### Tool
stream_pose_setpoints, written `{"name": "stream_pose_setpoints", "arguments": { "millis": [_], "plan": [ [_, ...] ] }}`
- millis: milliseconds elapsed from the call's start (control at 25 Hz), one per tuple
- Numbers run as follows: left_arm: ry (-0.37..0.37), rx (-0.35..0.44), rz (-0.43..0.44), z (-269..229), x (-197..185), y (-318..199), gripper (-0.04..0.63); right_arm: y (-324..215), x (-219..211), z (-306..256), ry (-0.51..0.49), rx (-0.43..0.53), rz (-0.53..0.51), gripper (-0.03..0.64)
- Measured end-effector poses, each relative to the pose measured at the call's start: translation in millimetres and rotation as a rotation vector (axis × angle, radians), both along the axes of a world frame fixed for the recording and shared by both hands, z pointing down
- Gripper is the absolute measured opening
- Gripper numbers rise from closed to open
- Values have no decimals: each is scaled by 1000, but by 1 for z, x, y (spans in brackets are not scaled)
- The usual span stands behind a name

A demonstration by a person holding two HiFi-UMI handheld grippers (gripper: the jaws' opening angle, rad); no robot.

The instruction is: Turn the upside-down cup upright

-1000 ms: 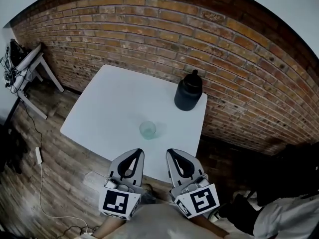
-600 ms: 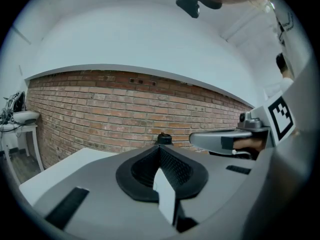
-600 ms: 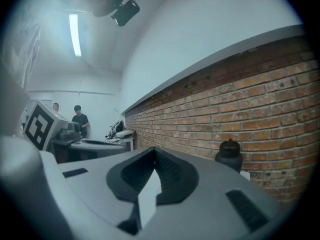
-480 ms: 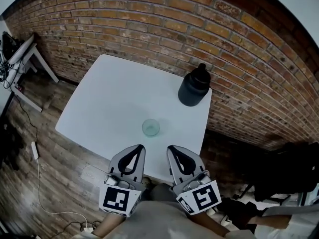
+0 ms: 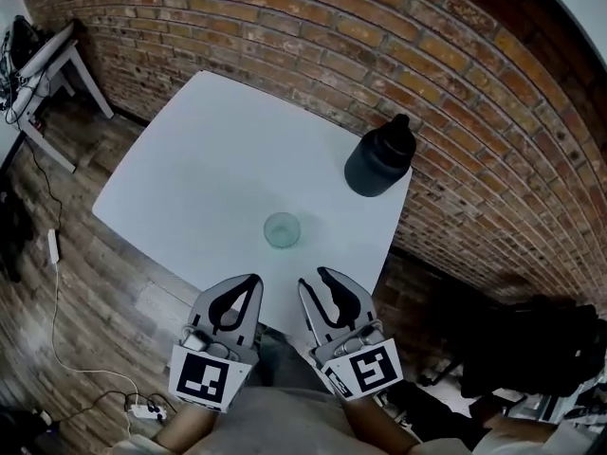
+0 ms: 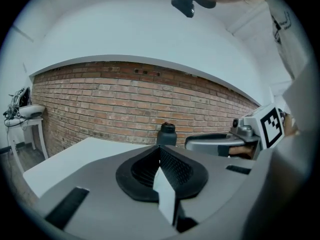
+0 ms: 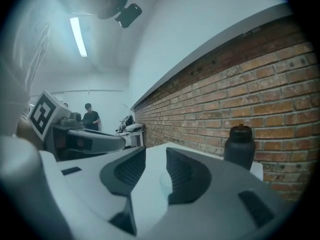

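Note:
A small clear cup (image 5: 282, 229) stands on the white table (image 5: 199, 178), near its front edge. Both grippers hover off that edge, short of the cup and apart from it. My left gripper (image 5: 252, 280) is shut with nothing in it, and its closed jaws (image 6: 160, 147) point toward the wall. My right gripper (image 5: 316, 279) has its jaws opening, with a narrow gap and nothing gripped. In the right gripper view the cup (image 7: 163, 181) shows faintly through that gap (image 7: 156, 153), farther off on the table.
A black bottle (image 5: 380, 159) with a cap stands at the table's far right corner by the brick wall (image 5: 398, 36). A white stand (image 5: 47, 64) and cables (image 5: 57, 282) sit on the wooden floor at left. A person (image 7: 90, 116) stands far off.
The right gripper's jaws have parted from shut. Both grippers have sunk a little, and the left one stays shut. The cup and bottle have not moved on the table.

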State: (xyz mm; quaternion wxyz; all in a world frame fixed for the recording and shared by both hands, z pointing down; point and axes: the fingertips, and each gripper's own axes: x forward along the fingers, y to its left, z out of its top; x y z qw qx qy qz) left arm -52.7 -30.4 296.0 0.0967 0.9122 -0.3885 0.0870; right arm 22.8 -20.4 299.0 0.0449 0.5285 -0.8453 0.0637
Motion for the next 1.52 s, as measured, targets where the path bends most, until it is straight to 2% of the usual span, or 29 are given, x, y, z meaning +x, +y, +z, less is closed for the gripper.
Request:
{"name": "stream_pose_setpoints", "arguments": {
  "millis": [320, 680, 1240, 1520],
  "plan": [
    [-50, -9, -68, 29, -7, -12, 9, -21, -6, 50, 69, -63, -33, 212],
    [-93, -38, -43, 57, -3, -31, 9, -51, 0, 107, 86, -162, 13, 308],
    [-113, -85, -26, 75, -6, -45, 9, -92, -17, 144, 178, -209, 19, 403],
    [-102, -105, -35, 78, -9, -46, 9, -105, -22, 149, 197, -218, 21, 410]
  ]
}}
